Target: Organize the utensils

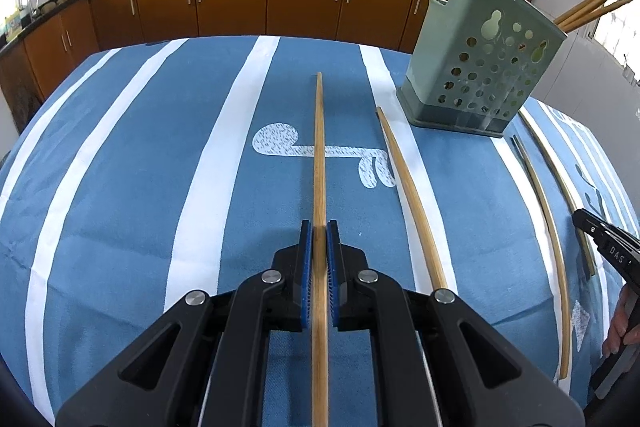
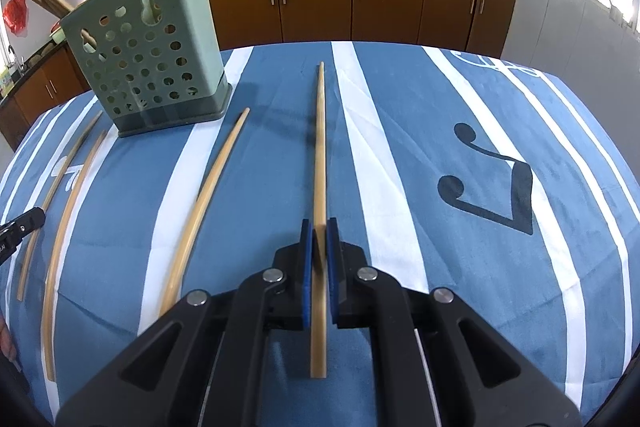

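Kitchen cabinets behind, blue striped cloth (image 1: pixel 120 187) underfoot. Left wrist view: your left gripper (image 1: pixel 319 239) clenched on chopstick (image 1: pixel 319 155), stick running straight ahead between pads. Green holder (image 1: pixel 480 67) ahead right, loose chopstick (image 1: pixel 408 195) lying beside. Lift level, tip up, then swing toward holder opening.

Right wrist view: your right gripper (image 2: pixel 319 239) pinching own chopstick (image 2: pixel 320 155), holder (image 2: pixel 144 67) ahead left. Keep squeeze firm, avoid crossing arms, drop tip-first.
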`<act>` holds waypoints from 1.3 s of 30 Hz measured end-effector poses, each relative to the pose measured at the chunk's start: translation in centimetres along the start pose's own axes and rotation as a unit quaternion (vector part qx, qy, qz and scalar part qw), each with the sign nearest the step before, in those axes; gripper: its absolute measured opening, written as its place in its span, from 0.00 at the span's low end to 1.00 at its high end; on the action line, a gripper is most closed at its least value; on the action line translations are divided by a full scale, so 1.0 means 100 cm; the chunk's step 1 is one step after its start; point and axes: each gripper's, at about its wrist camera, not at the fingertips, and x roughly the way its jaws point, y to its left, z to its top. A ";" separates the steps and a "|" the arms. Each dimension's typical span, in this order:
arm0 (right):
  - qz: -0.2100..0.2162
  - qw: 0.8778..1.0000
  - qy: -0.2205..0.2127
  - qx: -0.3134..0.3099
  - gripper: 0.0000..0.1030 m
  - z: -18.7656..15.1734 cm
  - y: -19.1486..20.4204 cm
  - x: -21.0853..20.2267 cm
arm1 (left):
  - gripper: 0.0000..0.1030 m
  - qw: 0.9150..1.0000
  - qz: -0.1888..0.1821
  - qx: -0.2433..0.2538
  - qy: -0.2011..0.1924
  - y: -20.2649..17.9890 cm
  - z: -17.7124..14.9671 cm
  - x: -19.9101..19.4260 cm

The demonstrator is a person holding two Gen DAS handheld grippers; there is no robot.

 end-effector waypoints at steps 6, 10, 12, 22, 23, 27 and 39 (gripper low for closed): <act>0.000 1.000 0.000 0.000 0.08 0.000 0.000 -0.001 | 0.08 0.999 -0.016 -0.029 -0.002 0.007 -0.001 0.000; 0.001 1.000 0.000 0.002 0.08 -0.001 0.000 -0.001 | 0.08 0.999 -0.019 -0.038 -0.003 0.007 -0.001 0.000; 0.003 1.000 0.000 0.003 0.08 -0.001 0.000 -0.001 | 0.08 0.999 -0.021 -0.039 -0.003 0.008 -0.001 0.000; 0.006 1.000 0.000 0.006 0.08 -0.001 -0.001 -0.001 | 0.08 0.999 -0.025 -0.043 -0.004 0.009 -0.001 -0.001; 0.006 1.000 0.000 0.007 0.08 -0.001 -0.001 -0.001 | 0.08 0.999 -0.026 -0.043 -0.004 0.009 -0.001 -0.001; 0.008 1.000 0.000 0.009 0.08 0.000 0.000 -0.001 | 0.08 0.999 -0.028 -0.045 -0.004 0.010 -0.001 -0.001; 0.008 1.000 0.000 0.008 0.08 0.000 -0.001 -0.001 | 0.08 0.998 -0.029 -0.047 -0.004 0.011 -0.001 -0.001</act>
